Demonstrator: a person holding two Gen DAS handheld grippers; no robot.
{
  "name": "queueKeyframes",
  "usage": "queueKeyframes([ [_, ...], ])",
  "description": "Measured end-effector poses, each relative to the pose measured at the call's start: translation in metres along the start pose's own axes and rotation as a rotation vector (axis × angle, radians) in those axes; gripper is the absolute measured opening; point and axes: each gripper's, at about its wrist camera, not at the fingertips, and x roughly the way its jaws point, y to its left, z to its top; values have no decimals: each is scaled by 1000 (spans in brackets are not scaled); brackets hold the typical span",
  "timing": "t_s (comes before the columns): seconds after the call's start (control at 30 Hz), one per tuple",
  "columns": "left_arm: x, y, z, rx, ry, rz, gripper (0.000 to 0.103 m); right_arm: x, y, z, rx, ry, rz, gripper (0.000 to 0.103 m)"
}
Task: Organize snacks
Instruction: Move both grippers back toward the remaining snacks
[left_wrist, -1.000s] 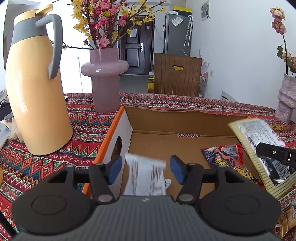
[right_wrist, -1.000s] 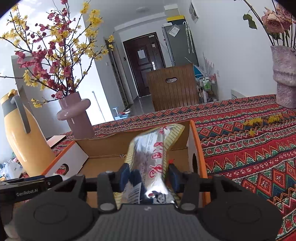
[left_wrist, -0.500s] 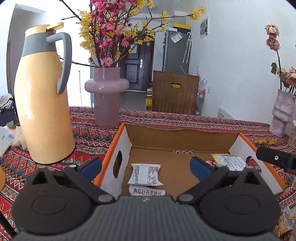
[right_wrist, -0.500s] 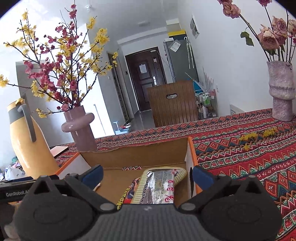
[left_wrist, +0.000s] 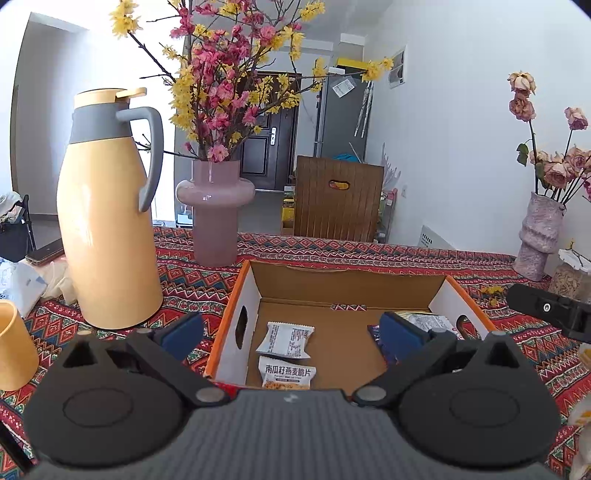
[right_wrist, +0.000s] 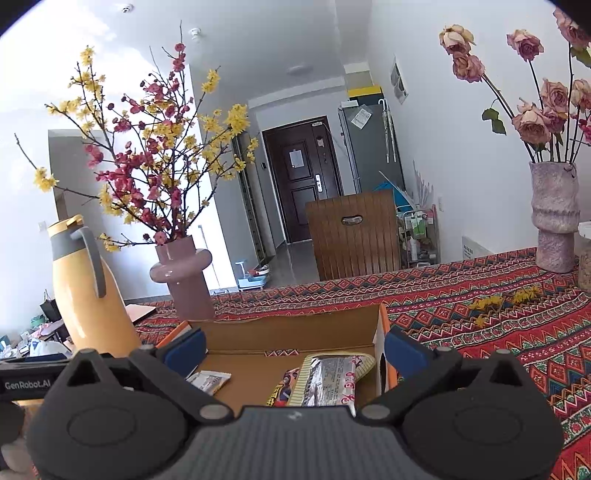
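Since a second earlier both grippers had let go of their packets and pulled back from the cardboard box (left_wrist: 347, 284), so that each now hung empty above its near edge. The left gripper (left_wrist: 291, 332) had its blue fingers spread wide with nothing between them, and the right gripper (right_wrist: 293, 349) stood spread just as wide and likewise empty. Inside the box, near its left wall, lay a small white packet (left_wrist: 286, 340), and touching it on the near side a second white packet with dark lettering (left_wrist: 287, 373). By the box's right wall lay a long silver and yellow packet (right_wrist: 328, 382), resting partly on a red and blue packet (right_wrist: 282, 391) just to its left. The box sat on a red patterned tablecloth (right_wrist: 517, 332). To the left of the box stood a yellow jug (left_wrist: 107, 236) with a grey handle, and behind the box's left corner a pink vase (left_wrist: 215, 218) of red and yellow blossom. Well to the right of the box stood a mottled vase (right_wrist: 554, 218) of dried roses.
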Motion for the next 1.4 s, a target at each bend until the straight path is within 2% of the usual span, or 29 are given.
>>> queueKeyframes([
  [0.4, -66, 16, -37, 19, -16, -23, 103, -75, 27, -39, -93, 27, 18, 103],
  [0.57, -79, 27, -61, 19, 10, -16, 103, -93, 26, -62, -69, 73, 19, 103],
  [1.0, -103, 42, -111, -4, 107, -4, 103, -114, 25, -119, -42, 219, 7, 103],
  [1.4, -127, 34, -125, 9, 115, -35, 103, -129, 39, -150, -63, 307, -37, 103],
])
